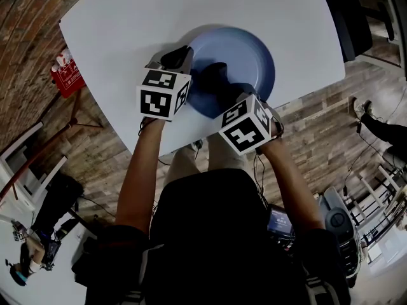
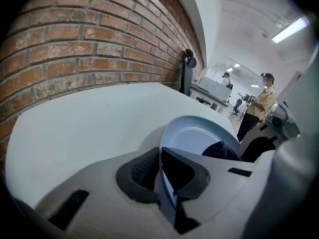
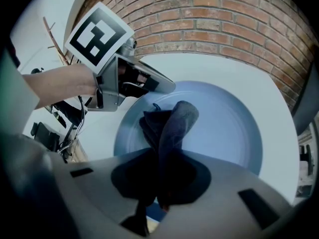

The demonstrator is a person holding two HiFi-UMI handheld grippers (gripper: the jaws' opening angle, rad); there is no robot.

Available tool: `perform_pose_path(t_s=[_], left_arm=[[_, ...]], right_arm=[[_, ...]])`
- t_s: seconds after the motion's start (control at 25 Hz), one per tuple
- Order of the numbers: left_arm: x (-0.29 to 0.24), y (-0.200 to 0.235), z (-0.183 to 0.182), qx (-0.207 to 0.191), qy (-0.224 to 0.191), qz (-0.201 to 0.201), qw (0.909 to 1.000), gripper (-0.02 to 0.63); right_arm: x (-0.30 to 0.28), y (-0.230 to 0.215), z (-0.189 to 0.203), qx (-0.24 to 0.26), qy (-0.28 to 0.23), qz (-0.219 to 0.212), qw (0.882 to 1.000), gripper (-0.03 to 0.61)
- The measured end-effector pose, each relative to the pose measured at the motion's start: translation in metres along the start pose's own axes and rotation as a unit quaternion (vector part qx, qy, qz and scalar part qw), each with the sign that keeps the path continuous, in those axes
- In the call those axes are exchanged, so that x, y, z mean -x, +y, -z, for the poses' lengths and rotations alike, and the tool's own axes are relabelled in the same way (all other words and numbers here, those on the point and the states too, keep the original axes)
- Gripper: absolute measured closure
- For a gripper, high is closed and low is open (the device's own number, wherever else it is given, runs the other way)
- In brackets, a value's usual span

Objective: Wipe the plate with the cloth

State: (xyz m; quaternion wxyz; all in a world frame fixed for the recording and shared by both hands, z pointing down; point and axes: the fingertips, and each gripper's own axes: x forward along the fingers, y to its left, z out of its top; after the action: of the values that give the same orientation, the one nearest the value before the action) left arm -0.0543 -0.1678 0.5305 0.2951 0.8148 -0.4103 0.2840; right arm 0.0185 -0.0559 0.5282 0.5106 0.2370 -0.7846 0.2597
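- Plate (image 1: 251,53): blue, round, on the white surface (image 1: 127,18), close to its near edge and a bit right of the middle.
- Cloth (image 3: 172,126): dark blue and bunched up. It's on the near-left part of the plate, with one fold sticking up and the rest trailing back toward the near edge.
- Right gripper (image 3: 159,183): the jaws are pinched together on the near end of the cloth, with the fabric squeezed right between the pads. It comes in from the near right side of the plate, and the cloth's free end rests on the plate face.
- Left gripper (image 2: 160,171): the jaws are clamped on the plate's left rim, and you can see the thin blue edge running between the two dark pads, one pad above the rim and one below. There's a shadow under that side of the plate, but honestly I can't tell if it's lifted off the surface or just lying flat.
- The two grippers are close to each other, left one at the rim and right one just beside it over the plate. Each is held in a bare hand with the forearm coming from the near side.
- Further out there's a brick wall (image 2: 75,49) past the far side of the surface, wooden flooring (image 1: 331,132) around it, and a person (image 2: 261,103) standing well off in the background of the room.
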Motion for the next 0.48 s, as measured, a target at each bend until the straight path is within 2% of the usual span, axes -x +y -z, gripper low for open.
perform_pose_path(t_s=[0.48], left_arm=[[-0.001,-0.002,-0.001,0.003,-0.001,0.006,1.0,0.581]], right_arm=[[-0.007,0.007,-0.018,0.007,-0.005,-0.009,1.0,0.515]])
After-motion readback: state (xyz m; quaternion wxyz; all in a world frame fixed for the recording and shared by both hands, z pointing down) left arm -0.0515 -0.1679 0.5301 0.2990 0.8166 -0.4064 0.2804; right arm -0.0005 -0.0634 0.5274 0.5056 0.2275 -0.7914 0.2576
